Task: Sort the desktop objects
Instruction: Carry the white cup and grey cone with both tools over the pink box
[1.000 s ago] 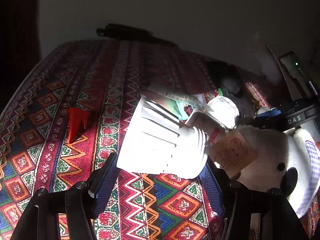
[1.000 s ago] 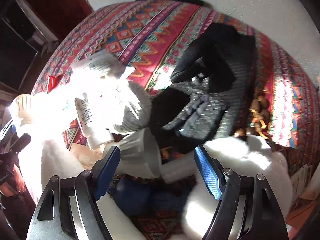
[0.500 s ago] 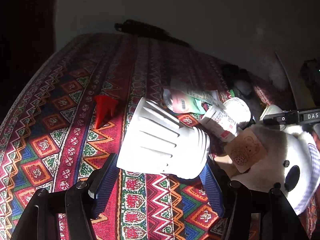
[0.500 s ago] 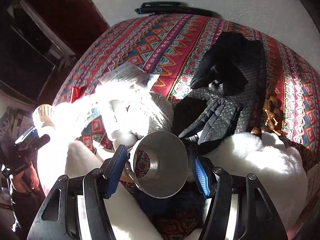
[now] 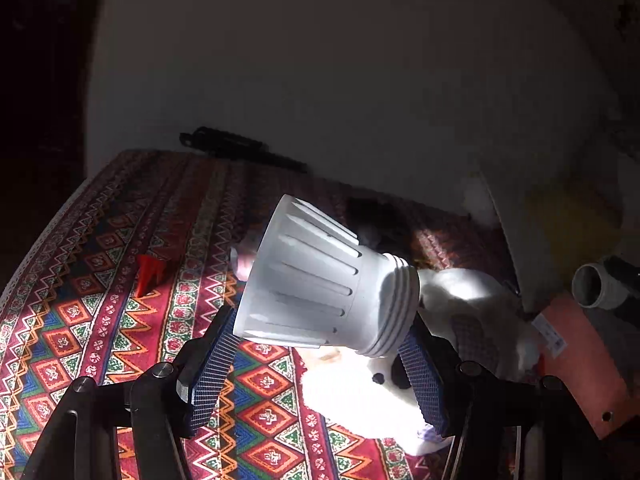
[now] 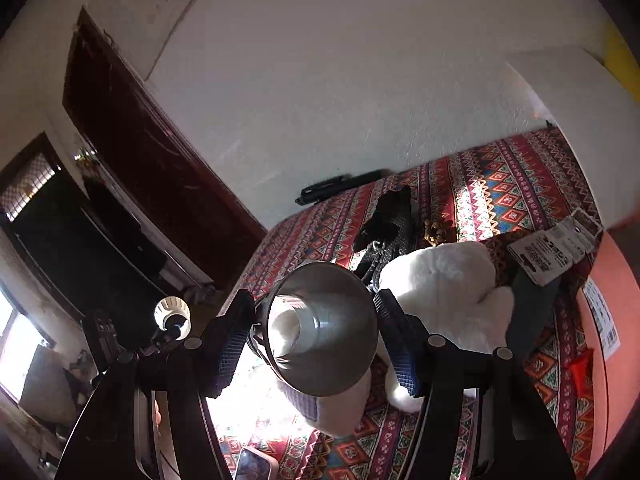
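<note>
White ribbed lamp housing is clamped in my left tongs, raised above the patterned counter, while my right tongs are clamped on a metal funnel-shaped shade. Both are off the counter; a plush toy, black gloves and a red piece lie scattered, so sorting looks unfinished.

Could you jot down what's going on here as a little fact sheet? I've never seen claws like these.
Surface: patterned red cloth
Left claw: shut on the white ribbed housing, lifted above the cloth
Right claw: shut on the metal cone, open mouth toward the camera
Below both claws: white plush toy lying on the cloth
Also on the cloth: red cone, black gloves
Far edge by the wall: black bar
</note>
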